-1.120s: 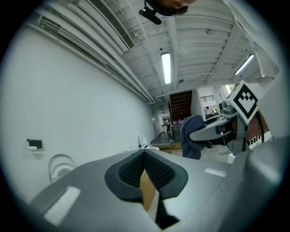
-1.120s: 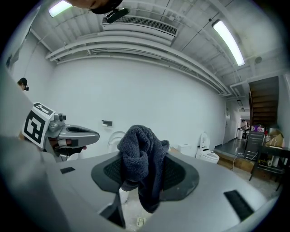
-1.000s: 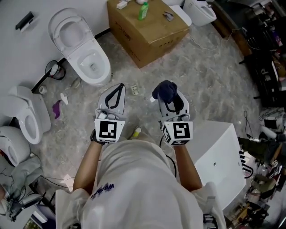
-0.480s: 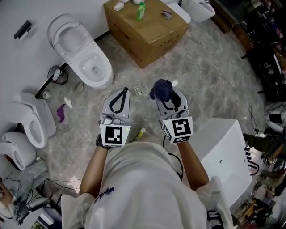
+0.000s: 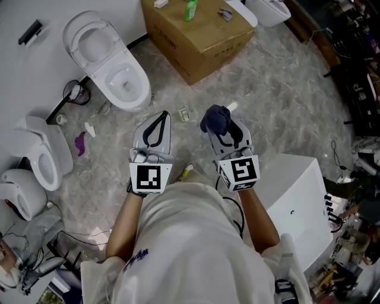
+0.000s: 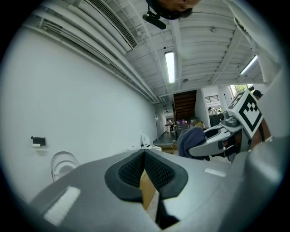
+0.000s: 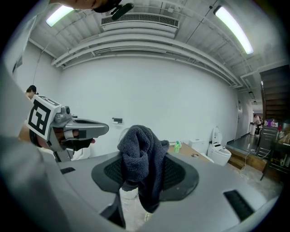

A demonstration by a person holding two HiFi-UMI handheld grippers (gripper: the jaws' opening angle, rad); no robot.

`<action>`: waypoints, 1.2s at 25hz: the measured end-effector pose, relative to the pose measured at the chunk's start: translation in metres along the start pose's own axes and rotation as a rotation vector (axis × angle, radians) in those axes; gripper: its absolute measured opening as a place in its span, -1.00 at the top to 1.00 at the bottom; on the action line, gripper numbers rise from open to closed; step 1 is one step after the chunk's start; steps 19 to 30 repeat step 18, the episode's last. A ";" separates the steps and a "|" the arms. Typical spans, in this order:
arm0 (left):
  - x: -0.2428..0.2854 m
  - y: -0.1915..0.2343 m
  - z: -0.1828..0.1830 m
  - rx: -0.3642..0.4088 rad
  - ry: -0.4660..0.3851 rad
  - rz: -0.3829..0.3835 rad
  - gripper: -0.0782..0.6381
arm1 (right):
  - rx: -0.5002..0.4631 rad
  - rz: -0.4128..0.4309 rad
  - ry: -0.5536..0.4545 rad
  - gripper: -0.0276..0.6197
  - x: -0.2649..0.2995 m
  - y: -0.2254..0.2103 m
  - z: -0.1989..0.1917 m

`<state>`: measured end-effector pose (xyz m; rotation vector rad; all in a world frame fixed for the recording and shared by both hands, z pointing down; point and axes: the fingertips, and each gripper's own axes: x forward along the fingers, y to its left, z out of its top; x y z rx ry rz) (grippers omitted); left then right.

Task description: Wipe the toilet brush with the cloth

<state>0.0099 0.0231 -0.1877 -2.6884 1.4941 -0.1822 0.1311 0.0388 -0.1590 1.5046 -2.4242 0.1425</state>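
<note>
A dark blue cloth (image 5: 215, 119) is bunched between the jaws of my right gripper (image 5: 221, 122), which is shut on it. In the right gripper view the cloth (image 7: 142, 156) hangs over the black pads. A white cylinder-like thing (image 7: 128, 201) shows on the floor below it. I cannot tell whether that is the toilet brush. My left gripper (image 5: 161, 114) is held beside the right one at about the same height, jaws shut with nothing between them. Its pads (image 6: 136, 168) meet at the tip. Both grippers hover above the floor in front of the person.
A white toilet (image 5: 110, 59) stands ahead on the left, a cardboard box (image 5: 199, 35) with a green bottle (image 5: 190, 9) ahead. A white cabinet (image 5: 300, 202) sits close on the right. More toilets (image 5: 41, 151), a purple scrap (image 5: 79, 144) and cables lie to the left.
The head view has shifted slightly. Both grippers keep the same stance side by side, the right one still holding the cloth.
</note>
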 end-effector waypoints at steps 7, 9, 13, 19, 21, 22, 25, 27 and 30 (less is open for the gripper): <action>-0.006 -0.018 -0.005 -0.041 0.016 -0.027 0.78 | -0.047 0.020 0.035 0.33 -0.008 -0.012 0.000; -0.010 -0.019 -0.011 -0.054 0.038 -0.039 0.78 | -0.068 0.028 0.042 0.33 -0.008 -0.011 0.003; -0.013 0.003 -0.021 -0.104 0.091 -0.016 0.78 | -0.114 0.093 0.083 0.33 0.020 0.000 0.013; -0.015 0.016 -0.027 0.042 0.128 -0.038 0.78 | -0.172 0.170 0.034 0.33 0.043 0.015 0.029; -0.015 0.016 -0.027 0.042 0.128 -0.038 0.78 | -0.172 0.170 0.034 0.33 0.043 0.015 0.029; -0.015 0.016 -0.027 0.042 0.128 -0.038 0.78 | -0.172 0.170 0.034 0.33 0.043 0.015 0.029; -0.015 0.016 -0.027 0.042 0.128 -0.038 0.78 | -0.172 0.170 0.034 0.33 0.043 0.015 0.029; -0.015 0.016 -0.027 0.042 0.128 -0.038 0.78 | -0.172 0.170 0.034 0.33 0.043 0.015 0.029; -0.015 0.016 -0.027 0.042 0.128 -0.038 0.78 | -0.172 0.170 0.034 0.33 0.043 0.015 0.029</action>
